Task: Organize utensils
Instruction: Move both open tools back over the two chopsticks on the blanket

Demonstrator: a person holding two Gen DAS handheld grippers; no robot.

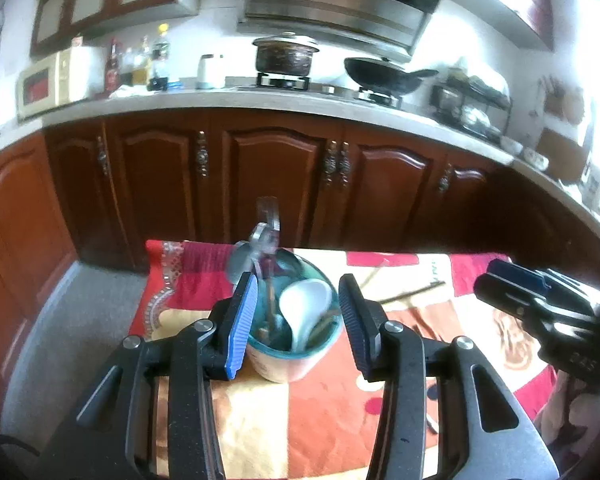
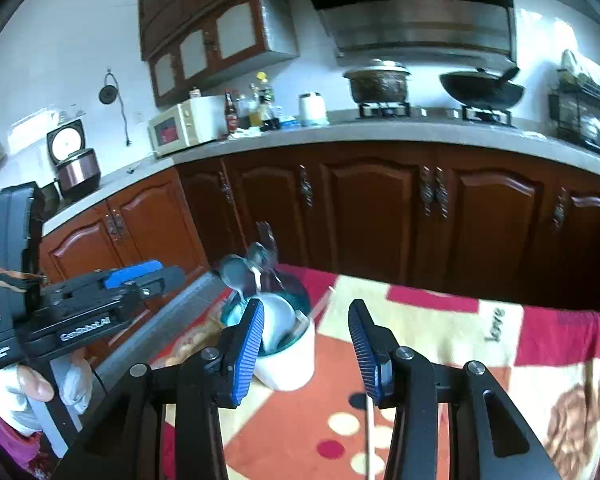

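There, in the left wrist view, the left hand-held gripper (image 1: 298, 322) stood with its jaws well apart and nothing pressed between them; the cup (image 1: 290, 356) sat in the gap at lower centre, free of both pads. A white spoon (image 1: 304, 306) leaned in the cup with its bowl uppermost, and metal utensils (image 1: 262, 240) rose steeply from it towards the top of the frame. The cup rested on the patterned cloth (image 1: 320, 412) covering the desk. At right edge the right hand-held gripper (image 1: 512, 280) hovered, holding nothing.

In the right wrist view, the right hand-held gripper (image 2: 306, 342) was moderately open and empty, the cup (image 2: 286, 366) just left of its gap beside the left pad. A gloved hand (image 2: 32, 390) held the left hand-held gripper (image 2: 140, 276) at lower left. Behind ran wooden cabinets (image 2: 372, 208), a stove with a pot (image 2: 378, 80) and a wok (image 2: 482, 90).
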